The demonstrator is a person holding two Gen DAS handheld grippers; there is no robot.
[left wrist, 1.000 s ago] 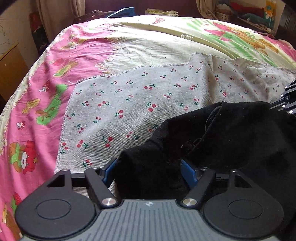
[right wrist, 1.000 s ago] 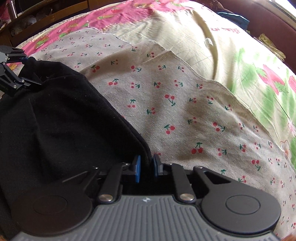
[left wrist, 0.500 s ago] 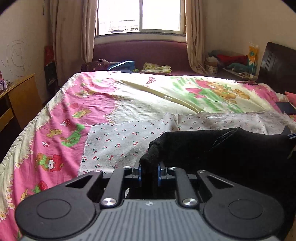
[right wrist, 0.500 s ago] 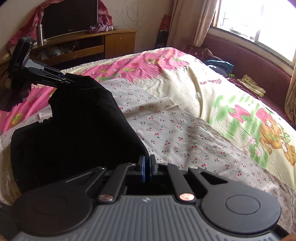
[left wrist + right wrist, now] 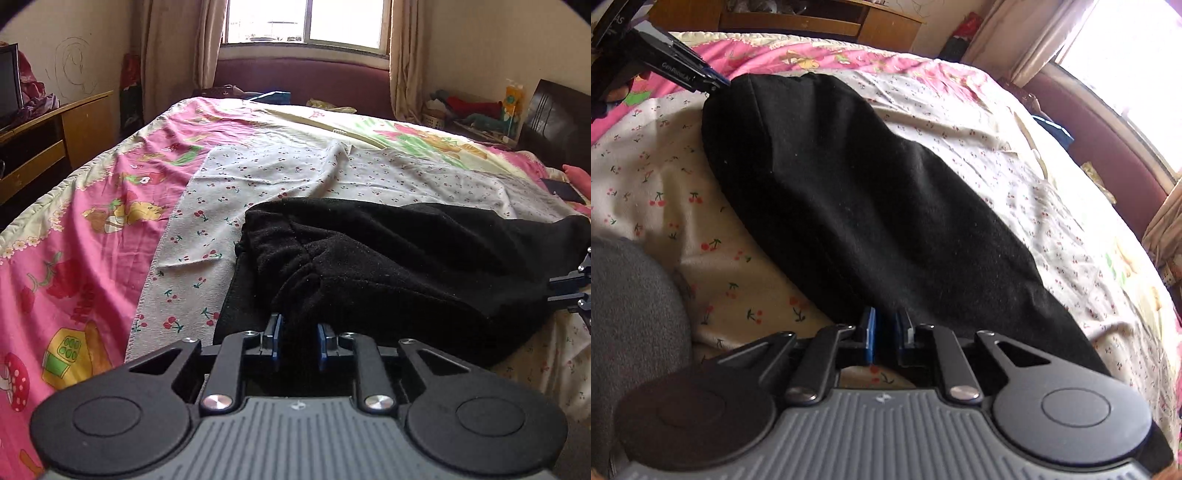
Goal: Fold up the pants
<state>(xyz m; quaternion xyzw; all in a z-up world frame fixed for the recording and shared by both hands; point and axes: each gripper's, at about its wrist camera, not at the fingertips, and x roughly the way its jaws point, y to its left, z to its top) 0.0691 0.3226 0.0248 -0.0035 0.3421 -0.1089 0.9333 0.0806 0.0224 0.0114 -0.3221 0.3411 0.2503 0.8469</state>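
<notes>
While we scan from the left edge of the left wrist view, we meet a wooden desk [image 5: 55, 129] against the wall, then the bed's pink cartoon-print bedspread [image 5: 74, 240], and over it a pale cherry-print sheet [image 5: 207, 221]. On that sheet, at the near side of the bed, lie the black pants [image 5: 388, 258], folded over into a long bundle that stretches from one gripper to the other. Our left gripper [image 5: 297, 341] pinches a bunched fold of that black fabric between its blue pads; its jaws have just been easing apart a little, yet the cloth sits pressed between them. Further right, the tip of the other tool pokes in at the frame's edge beside the pants' far end.

In the right wrist view, we see the left gripper's tip at the upper left corner of the bundle. Our right gripper [image 5: 885, 334] nips the near edge of the pants, its jaws having just opened slightly around the fabric. Beyond, a maroon window seat [image 5: 1108, 147] runs under the bright window.
</notes>
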